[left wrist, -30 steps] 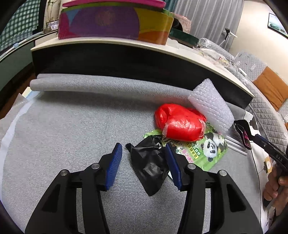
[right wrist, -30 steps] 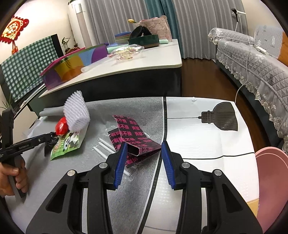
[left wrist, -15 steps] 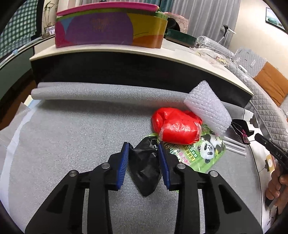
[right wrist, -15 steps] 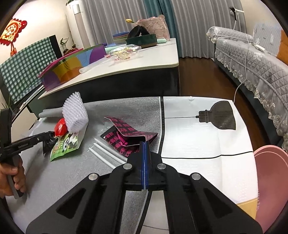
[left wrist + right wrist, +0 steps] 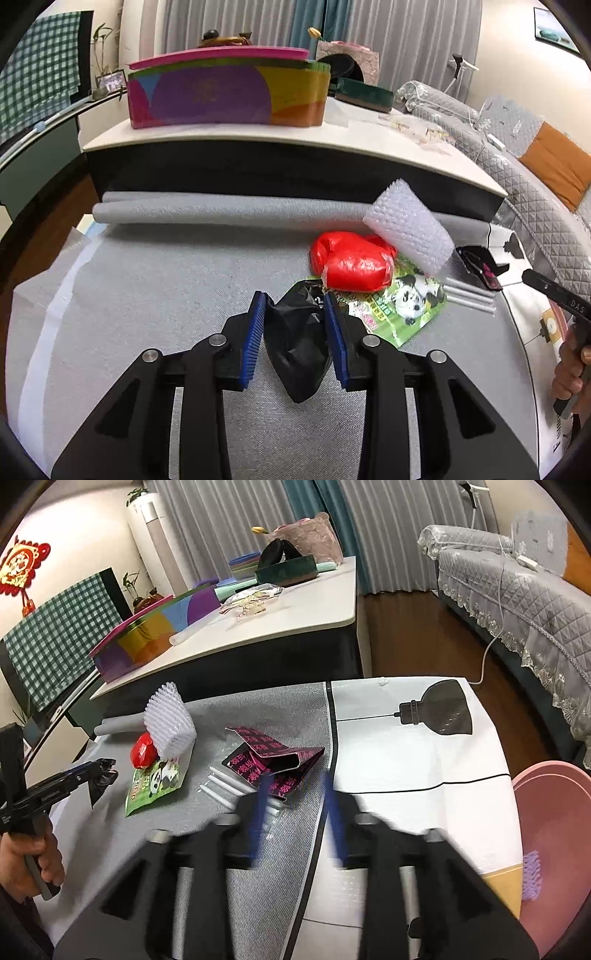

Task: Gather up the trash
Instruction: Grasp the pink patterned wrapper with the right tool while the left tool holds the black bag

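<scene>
Grey mat (image 5: 147, 295) on table, sofa (image 5: 517, 590) behind.
My left gripper (image 5: 297, 334) clamps the black bag (image 5: 297, 343); right gripper (image 5: 297, 808) blurred, jaws just opening, empty.

A crumpled black bag (image 5: 297, 350) hung pinched between blue pads. Behind it lay a red bag (image 5: 351, 264) on a green panda wrapper (image 5: 410, 306) — bubble wrap (image 5: 408, 229) leaned there too.

A black bag (image 5: 299, 347), a red bag (image 5: 351, 264), a green panda-printed wrapper (image 5: 402, 306) and a pink-lettered black wrapper (image 5: 273, 760) lie on grey cloth (image 5: 147, 280).
</scene>
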{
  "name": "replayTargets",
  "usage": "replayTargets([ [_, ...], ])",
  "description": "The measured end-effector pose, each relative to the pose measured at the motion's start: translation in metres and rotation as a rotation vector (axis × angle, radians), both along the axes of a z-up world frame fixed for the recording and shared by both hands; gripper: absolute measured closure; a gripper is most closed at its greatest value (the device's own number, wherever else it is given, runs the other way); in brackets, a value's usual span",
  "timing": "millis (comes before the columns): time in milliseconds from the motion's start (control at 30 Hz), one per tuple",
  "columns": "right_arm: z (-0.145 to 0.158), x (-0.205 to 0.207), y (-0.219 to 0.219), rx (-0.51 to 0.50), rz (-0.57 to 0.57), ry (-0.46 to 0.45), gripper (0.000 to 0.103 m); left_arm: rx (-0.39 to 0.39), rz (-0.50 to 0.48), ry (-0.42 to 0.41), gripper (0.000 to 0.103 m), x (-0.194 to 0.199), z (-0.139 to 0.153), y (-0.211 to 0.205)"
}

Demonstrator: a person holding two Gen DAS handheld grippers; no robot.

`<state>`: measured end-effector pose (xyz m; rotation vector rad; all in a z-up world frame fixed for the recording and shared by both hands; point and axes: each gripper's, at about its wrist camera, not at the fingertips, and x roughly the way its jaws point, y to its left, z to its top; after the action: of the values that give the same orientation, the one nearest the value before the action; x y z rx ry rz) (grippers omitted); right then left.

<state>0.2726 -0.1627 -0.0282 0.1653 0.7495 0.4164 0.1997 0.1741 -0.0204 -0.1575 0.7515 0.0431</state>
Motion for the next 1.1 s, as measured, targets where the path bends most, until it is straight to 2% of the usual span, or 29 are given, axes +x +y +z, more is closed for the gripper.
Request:
replayTargets([
  [233, -0.002, 0.032, 0.007, 0.084, -0.036, 0.077, 0.052, -0.019, -0.008, -0.038, 0.071, 0.0, 0.011, 0.003],
  [300, -0.008, 0.042, 0.01, 0.103, -0.056, 0.139, 0.052, -0.02, -0.015, -0.047, 0.071, -0.001, 0.013, 0.003],
  [400, -0.019, 0.046, 0.016, 0.105, -0.074, 0.203, 0.054, -0.028, -0.014, -0.063, 0.071, -0.002, 0.017, 0.006],
  [500, -0.027, 0.041, 0.025, 0.074, -0.073, 0.226, 0.057, -0.042, -0.011, -0.082, 0.071, -0.004, 0.024, 0.01],
  [600, -0.027, 0.035, 0.031, 0.067, -0.069, 0.217, 0.072, -0.044, -0.017, -0.096, 0.071, -0.007, 0.027, 0.01],
  [700, -0.022, 0.026, 0.033, 0.048, -0.067, 0.179, 0.079, -0.04, -0.028, -0.103, 0.071, -0.011, 0.029, 0.009],
  [900, -0.003, 0.007, 0.021, 0.021, -0.075, 0.104, 0.087, -0.038, -0.04, -0.123, 0.071, -0.02, 0.036, 0.006],
  [1100, 0.019, -0.019, 0.011, -0.016, -0.07, 0.038, 0.088, -0.034, -0.06, -0.143, 0.071, -0.03, 0.044, -0.003],
])
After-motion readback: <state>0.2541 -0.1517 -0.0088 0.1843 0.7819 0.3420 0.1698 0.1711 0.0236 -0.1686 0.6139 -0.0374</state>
